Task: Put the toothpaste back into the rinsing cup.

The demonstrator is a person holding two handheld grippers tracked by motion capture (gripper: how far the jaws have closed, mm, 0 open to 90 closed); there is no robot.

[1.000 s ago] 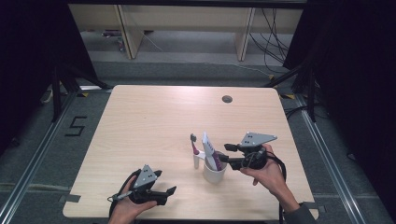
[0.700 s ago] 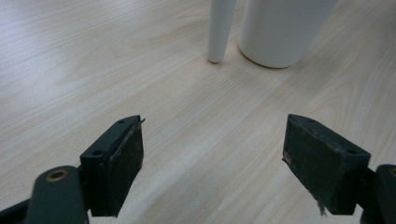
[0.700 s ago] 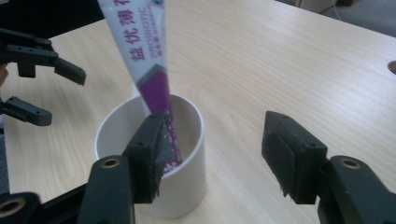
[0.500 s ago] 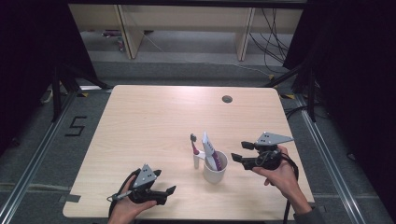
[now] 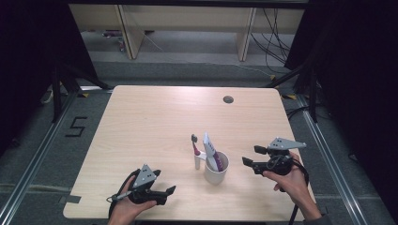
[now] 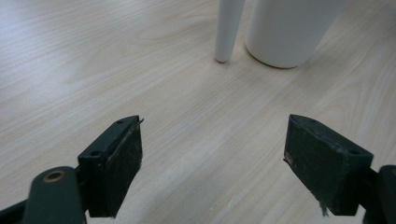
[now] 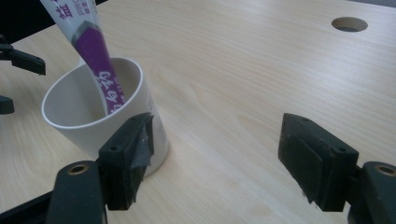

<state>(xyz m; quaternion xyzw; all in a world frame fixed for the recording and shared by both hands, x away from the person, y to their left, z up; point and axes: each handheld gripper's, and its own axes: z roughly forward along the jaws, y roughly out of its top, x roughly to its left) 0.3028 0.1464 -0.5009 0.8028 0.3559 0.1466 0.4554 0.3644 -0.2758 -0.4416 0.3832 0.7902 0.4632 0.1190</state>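
A white cup [image 5: 216, 169] stands on the wooden table [image 5: 155, 122], right of centre and toward the near edge. A purple and white toothpaste tube [image 5: 210, 149] leans inside it. A toothbrush [image 5: 195, 151] with a dark head and white handle stands upright against the cup's left side. My right gripper [image 5: 252, 156] hovers open just right of the cup, holding nothing. In the right gripper view the cup [image 7: 100, 116] and tube [image 7: 93, 51] sit by the left jaw. My left gripper [image 5: 163, 183] rests open near the front edge, left of the cup [image 6: 292, 28] and toothbrush handle [image 6: 227, 28].
A round cable hole [image 5: 228, 99] lies at the table's far right, also visible as the hole [image 7: 349, 23] in the right gripper view. Dark floor, rails and cables surround the table. Bare wood spreads across the far and left parts.
My right gripper has drawn back to the right, away from the cup and tube. The left gripper has barely moved.
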